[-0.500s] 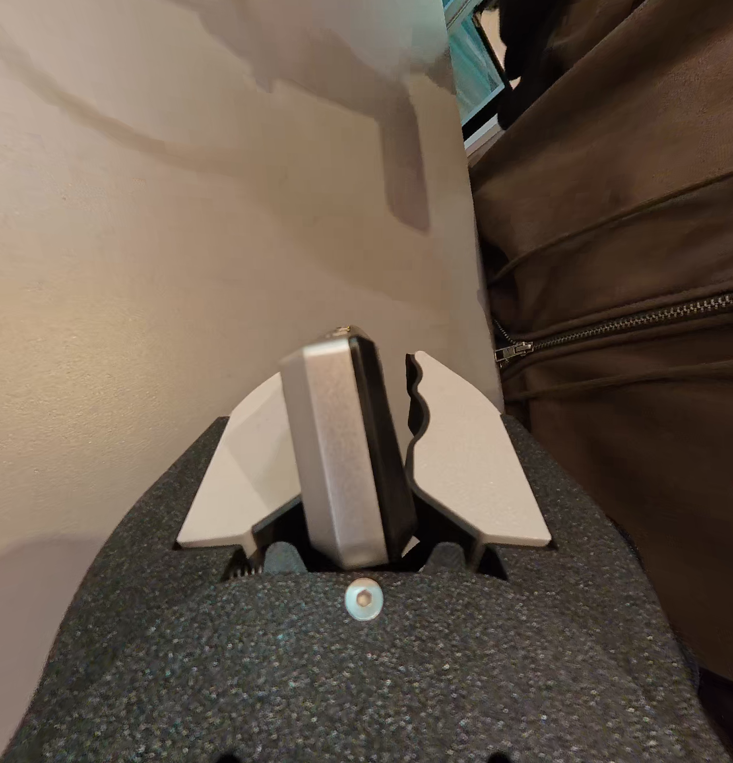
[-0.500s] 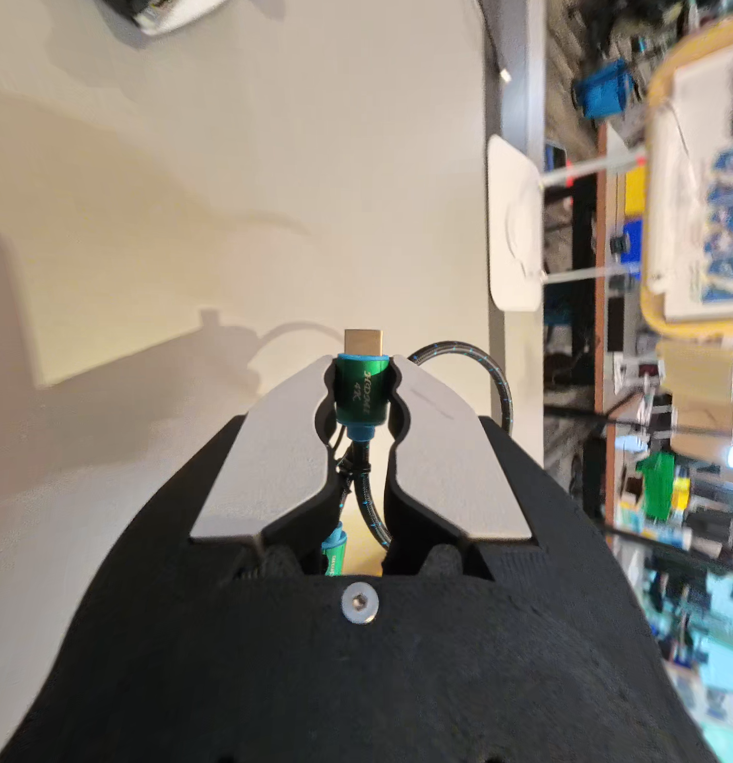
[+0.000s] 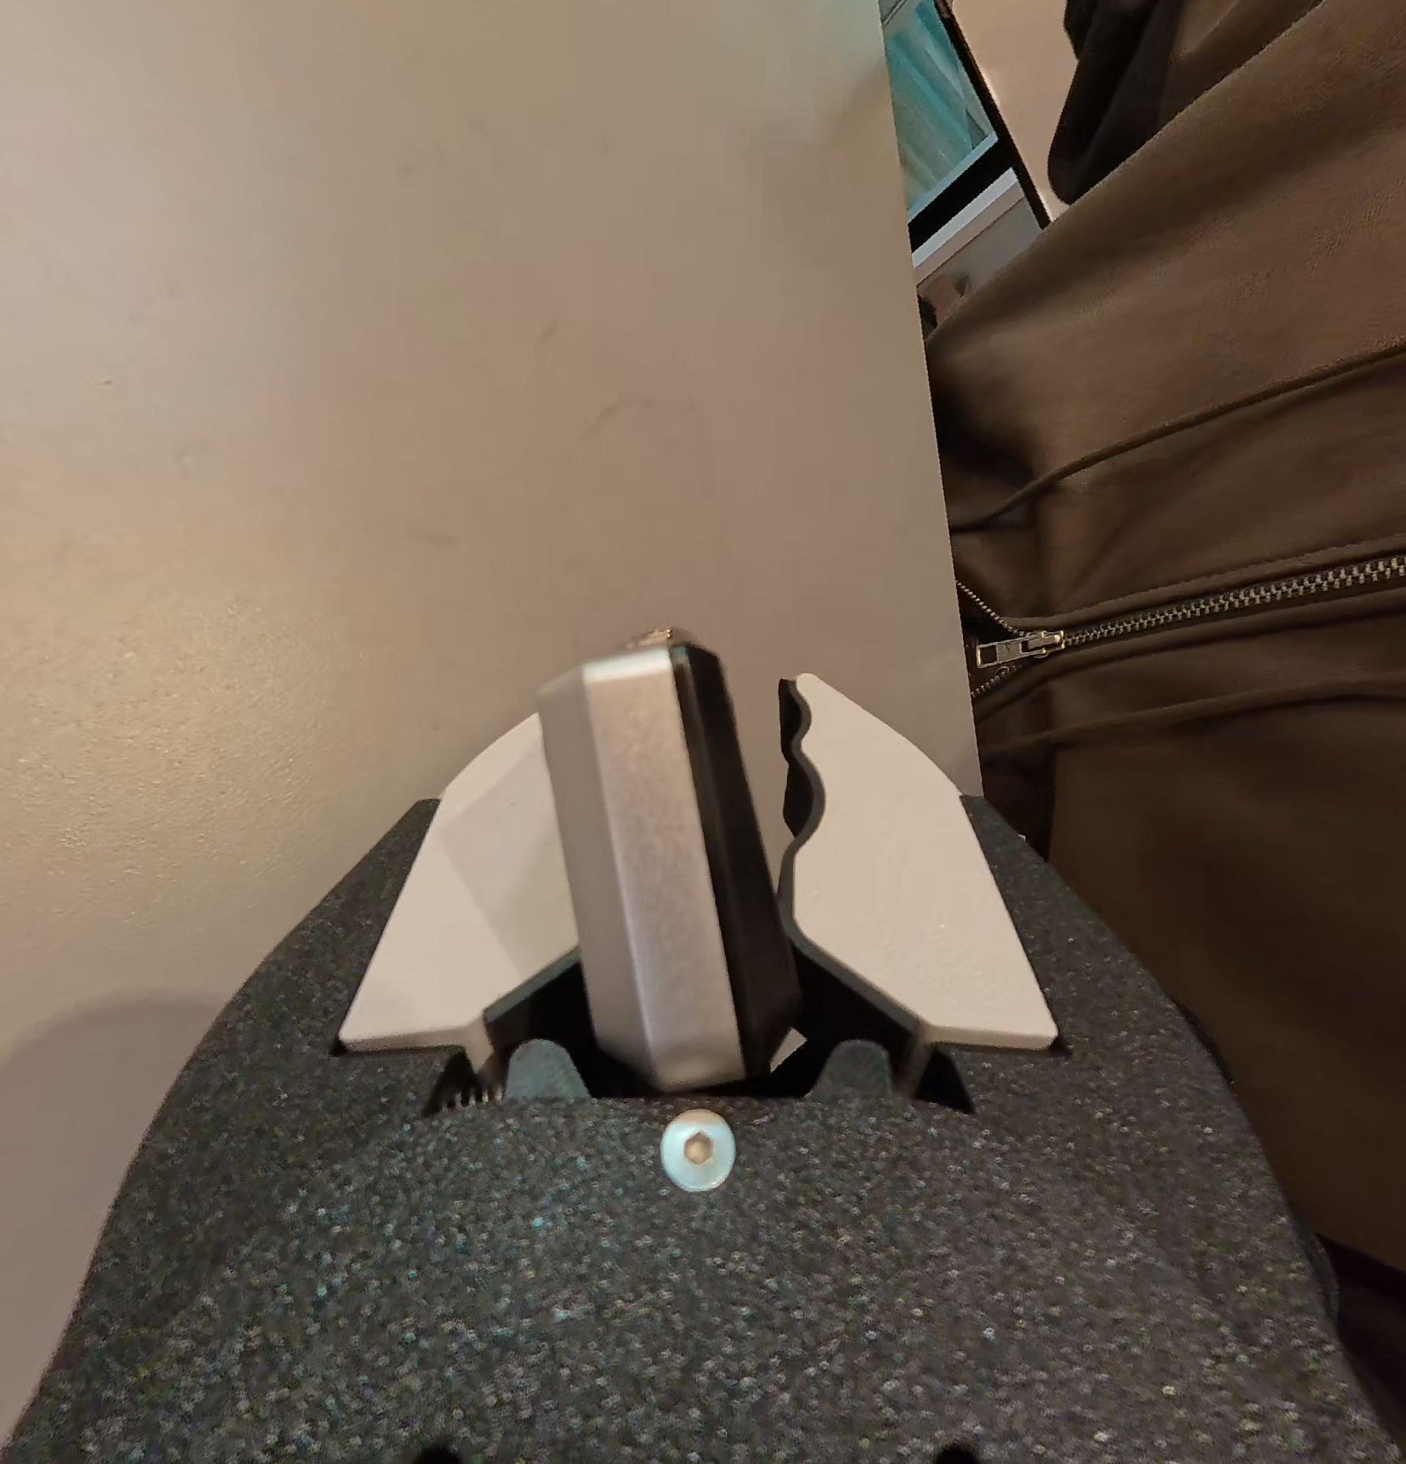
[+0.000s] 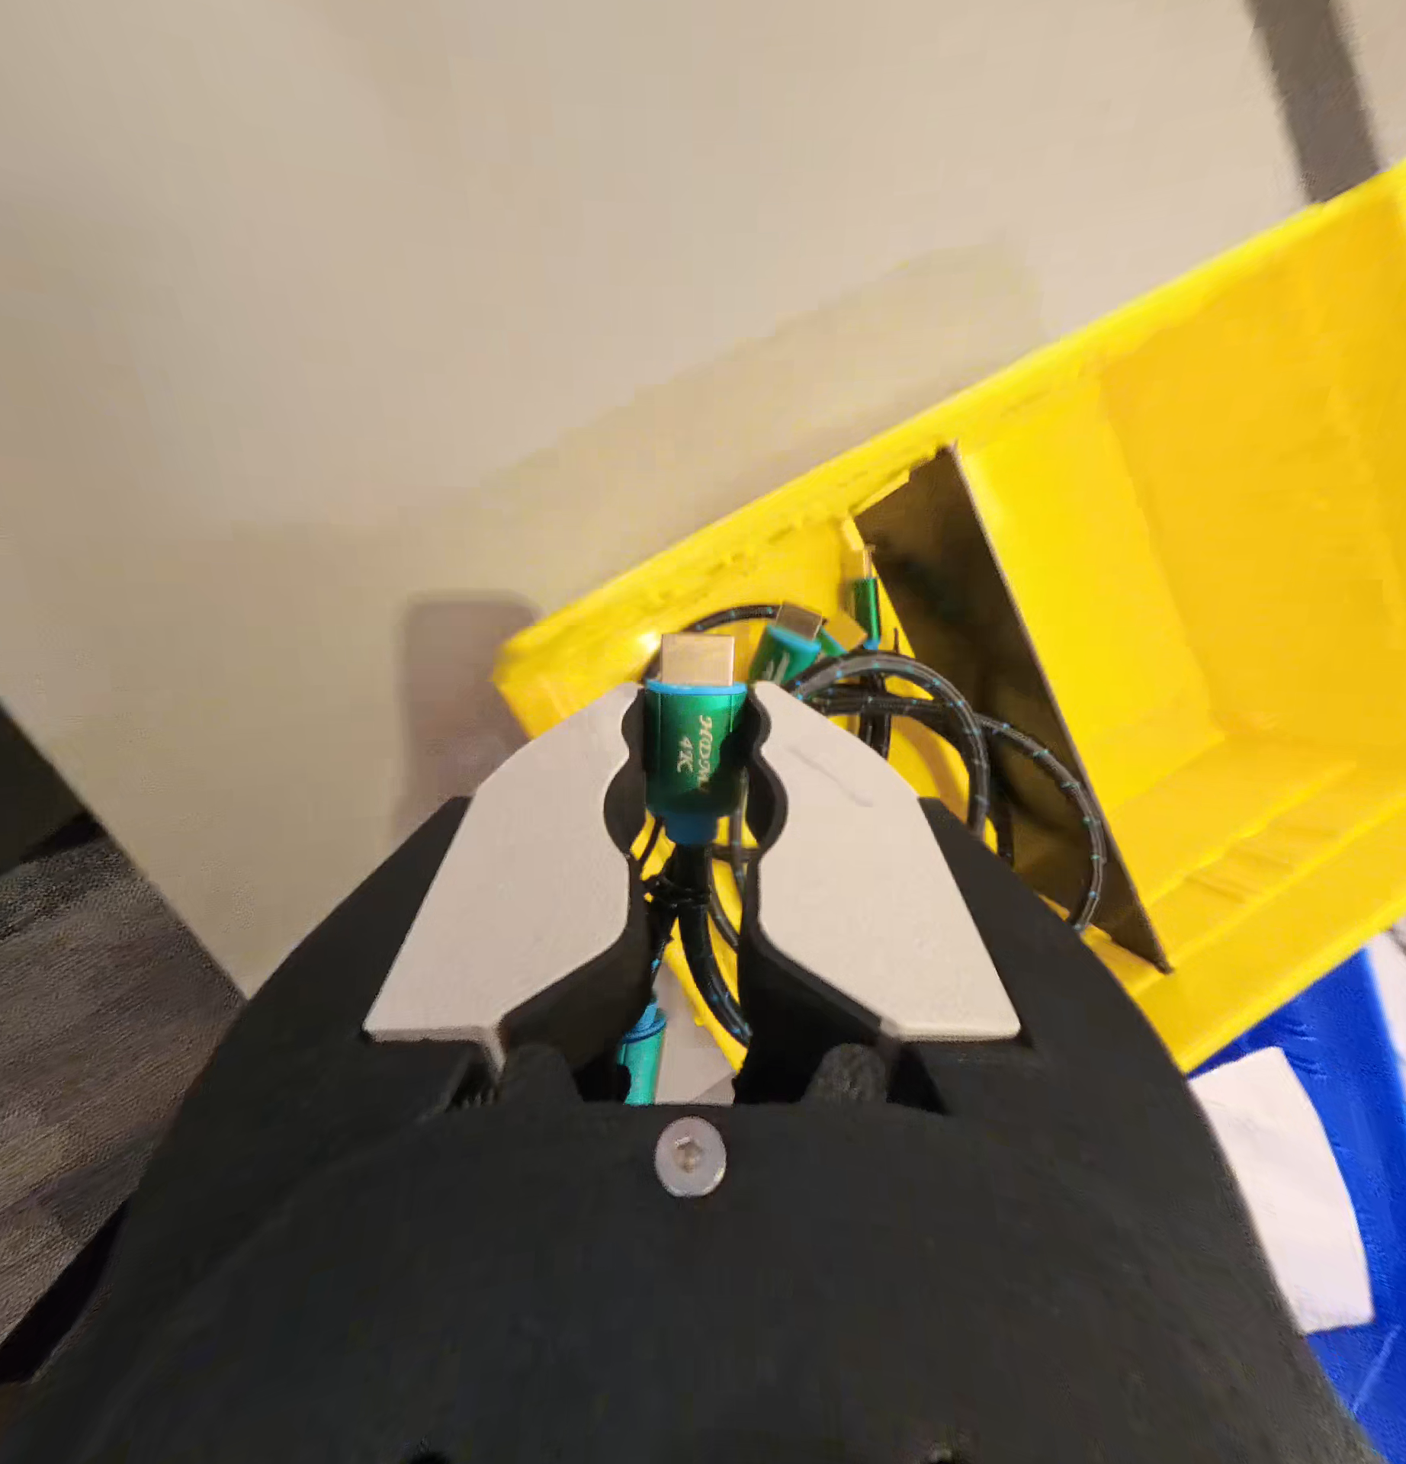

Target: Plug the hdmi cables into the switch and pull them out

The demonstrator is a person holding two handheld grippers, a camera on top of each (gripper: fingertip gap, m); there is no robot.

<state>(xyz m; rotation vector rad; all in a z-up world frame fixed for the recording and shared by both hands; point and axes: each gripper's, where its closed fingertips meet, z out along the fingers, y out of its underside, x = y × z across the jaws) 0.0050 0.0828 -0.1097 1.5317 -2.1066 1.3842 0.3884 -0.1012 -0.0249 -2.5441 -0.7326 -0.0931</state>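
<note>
Green cable plug, gold tip forward, pinched by right gripper | over yellow bin of braided cables | left gripper clasps grey-black box, right pad's tip apart | beige tabletop.

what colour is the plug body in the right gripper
Green with blue end bands, on the HDMI plug clamped in the right gripper; right wrist view shows it best.

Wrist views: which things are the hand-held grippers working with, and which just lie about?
In use: silver-and-black box in the left hand-held gripper; green HDMI plug in the right hand-held gripper.
Lying about: yellow bin, braided cables, blue bin, brown hoodie.
</note>
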